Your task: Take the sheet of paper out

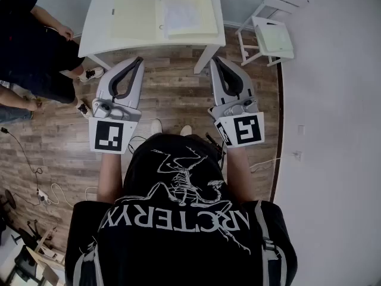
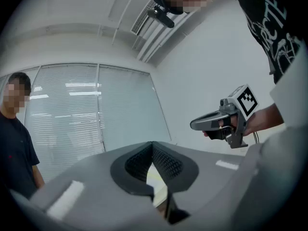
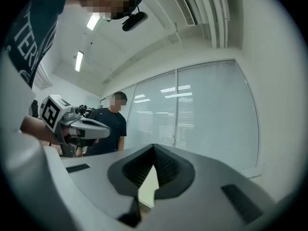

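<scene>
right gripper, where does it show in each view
Head view: right gripper right of centre, tips toward the table.
Left gripper view: at right, mid-height, seen side-on.
Right gripper view: bottom centre, its own jaws together.
Shared landmark: the bystander in dark clothes, top left in the head view, far left in the left gripper view, left of centre in the right gripper view.

A white rectangular table (image 1: 95, 22) carries a pale yellow flat folder (image 1: 134, 15) and a whitish sheet of paper (image 1: 181, 14). The plank floor (image 1: 172, 94) is brown wood-grain. The light grey left gripper (image 1: 137, 59) and light grey right gripper (image 1: 215, 59) have black linings and black-and-white square patterns.
</scene>
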The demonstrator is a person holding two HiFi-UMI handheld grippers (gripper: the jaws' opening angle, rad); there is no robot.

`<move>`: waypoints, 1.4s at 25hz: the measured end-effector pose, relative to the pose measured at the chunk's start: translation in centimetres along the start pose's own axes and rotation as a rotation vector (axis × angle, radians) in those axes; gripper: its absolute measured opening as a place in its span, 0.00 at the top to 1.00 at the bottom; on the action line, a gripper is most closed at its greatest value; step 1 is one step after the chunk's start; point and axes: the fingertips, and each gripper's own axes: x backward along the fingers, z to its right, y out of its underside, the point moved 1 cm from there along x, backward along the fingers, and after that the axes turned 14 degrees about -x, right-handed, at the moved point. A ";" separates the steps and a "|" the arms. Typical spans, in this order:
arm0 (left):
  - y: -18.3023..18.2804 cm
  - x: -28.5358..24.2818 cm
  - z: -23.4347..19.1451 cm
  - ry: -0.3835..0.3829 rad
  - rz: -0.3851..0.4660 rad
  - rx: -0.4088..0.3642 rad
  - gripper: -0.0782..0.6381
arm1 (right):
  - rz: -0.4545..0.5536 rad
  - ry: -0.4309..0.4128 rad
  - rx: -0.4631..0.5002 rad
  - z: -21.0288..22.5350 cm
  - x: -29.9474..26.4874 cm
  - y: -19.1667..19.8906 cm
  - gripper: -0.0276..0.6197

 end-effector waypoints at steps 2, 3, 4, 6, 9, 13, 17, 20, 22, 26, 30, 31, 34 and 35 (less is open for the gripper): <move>0.0 0.1 0.2 -0.001 0.000 -0.001 0.88 | 0.003 -0.003 0.001 0.0 0.2 0.0 0.94; 0.0 0.1 0.3 -0.002 -0.001 -0.002 0.88 | 0.007 -0.005 -0.001 0.0 0.3 0.0 0.94; -0.1 0.1 0.4 -0.003 -0.003 -0.002 0.88 | 0.012 -0.007 -0.004 0.1 0.4 0.0 0.94; -0.1 0.0 0.5 -0.006 -0.006 -0.002 0.88 | 0.022 -0.010 -0.012 0.3 0.6 -0.2 0.94; 0.0 -0.1 0.5 -0.010 -0.013 -0.002 0.88 | 0.026 -0.012 -0.016 0.5 0.6 -0.1 0.94; 0.1 -0.1 0.7 -0.018 -0.022 -0.002 0.88 | 0.021 -0.016 -0.018 0.8 0.5 0.0 0.94; 0.2 -0.4 0.8 -0.024 -0.028 -0.001 0.88 | 0.022 -0.022 -0.019 1.2 0.4 0.0 0.94; 0.3 -0.6 1.0 -0.029 -0.031 0.001 0.88 | 0.020 -0.027 -0.017 1.4 0.4 0.1 0.94; 0.2 -1.0 1.1 -0.034 -0.035 0.002 0.88 | 0.016 -0.035 -0.018 1.7 0.3 0.1 0.94; -0.1 -1.6 1.3 -0.047 -0.051 -0.002 0.87 | 0.016 -0.055 -0.028 2.4 0.2 0.0 0.94; -0.3 -2.7 1.9 -0.067 -0.060 -0.006 0.87 | 0.012 -0.069 -0.038 3.9 0.5 0.3 0.94; -0.2 -3.0 2.2 -0.070 -0.066 -0.008 0.88 | 0.009 -0.074 -0.039 4.3 0.6 0.5 0.94; 0.0 -4.0 2.6 -0.076 -0.083 -0.012 0.88 | 0.006 -0.085 -0.042 5.5 0.2 0.8 0.94; 0.3 -4.4 2.5 -0.077 -0.087 -0.006 0.87 | 0.003 -0.086 -0.046 5.9 -0.2 0.9 0.94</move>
